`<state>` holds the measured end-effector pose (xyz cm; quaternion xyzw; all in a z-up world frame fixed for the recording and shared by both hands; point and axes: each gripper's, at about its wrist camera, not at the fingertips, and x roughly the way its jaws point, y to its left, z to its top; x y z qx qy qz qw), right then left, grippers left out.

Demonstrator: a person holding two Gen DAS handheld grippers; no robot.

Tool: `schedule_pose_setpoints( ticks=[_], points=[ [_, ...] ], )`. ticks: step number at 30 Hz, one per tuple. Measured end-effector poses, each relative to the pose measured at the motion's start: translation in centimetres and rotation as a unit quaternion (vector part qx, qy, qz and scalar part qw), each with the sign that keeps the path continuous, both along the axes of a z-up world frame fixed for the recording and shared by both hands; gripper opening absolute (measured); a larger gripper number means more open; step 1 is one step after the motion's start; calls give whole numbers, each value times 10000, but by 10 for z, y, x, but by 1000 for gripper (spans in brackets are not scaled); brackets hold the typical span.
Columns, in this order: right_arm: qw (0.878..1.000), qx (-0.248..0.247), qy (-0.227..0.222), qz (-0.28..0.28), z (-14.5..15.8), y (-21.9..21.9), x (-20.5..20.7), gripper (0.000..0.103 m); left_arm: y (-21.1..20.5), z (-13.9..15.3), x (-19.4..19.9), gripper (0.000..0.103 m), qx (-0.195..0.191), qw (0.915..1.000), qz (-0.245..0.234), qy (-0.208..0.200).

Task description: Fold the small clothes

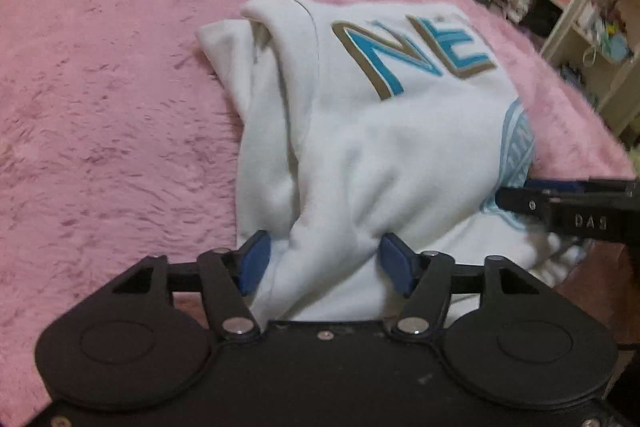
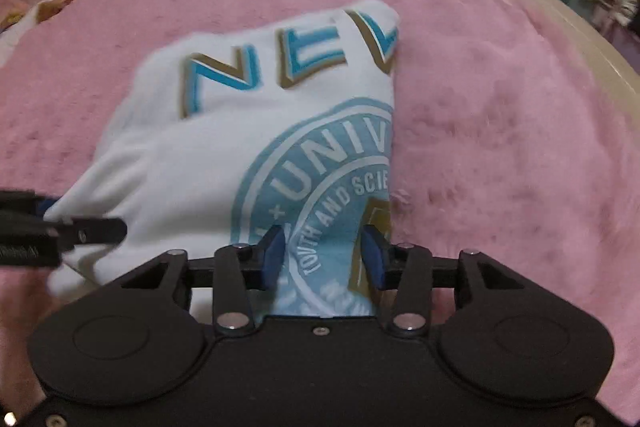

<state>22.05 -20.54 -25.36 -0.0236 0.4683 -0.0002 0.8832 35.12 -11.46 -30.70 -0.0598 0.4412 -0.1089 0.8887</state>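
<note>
White fleece sweatshirt (image 1: 372,147) with blue-and-gold lettering lies partly folded on the fluffy pink blanket (image 1: 100,107) that covers the bed. Its long axis runs from my claws away toward the far side of the bed, with the big letters at the far end and the pale blue round crest (image 2: 320,179) nearer me. From the left wrist view I see a sleeve tucked under along the garment's left edge; from the right wrist view its right edge is a straight fold that cuts through the crest.

To the far right of the bed stand cream open shelves (image 1: 592,27) crammed with clothes and toys, well apart from the sweatshirt. Nothing lies on the blanket near the garment.

My left claw (image 1: 324,263) stands wide, a bunched ridge of white cloth rising between its blue pads (image 1: 254,261), which I cannot see pressing it. My right claw (image 2: 324,259) stands narrower, with the crest's cloth between its pads; whether they pinch it I cannot tell.
</note>
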Motion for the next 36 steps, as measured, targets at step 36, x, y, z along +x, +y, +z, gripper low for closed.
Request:
schedule_pose_setpoints(
  ticks=[36],
  points=[
    [9966, -102, -194, 794, 15, 7, -59, 48, -22, 8, 11, 67, 293, 9935, -683, -862]
  ],
)
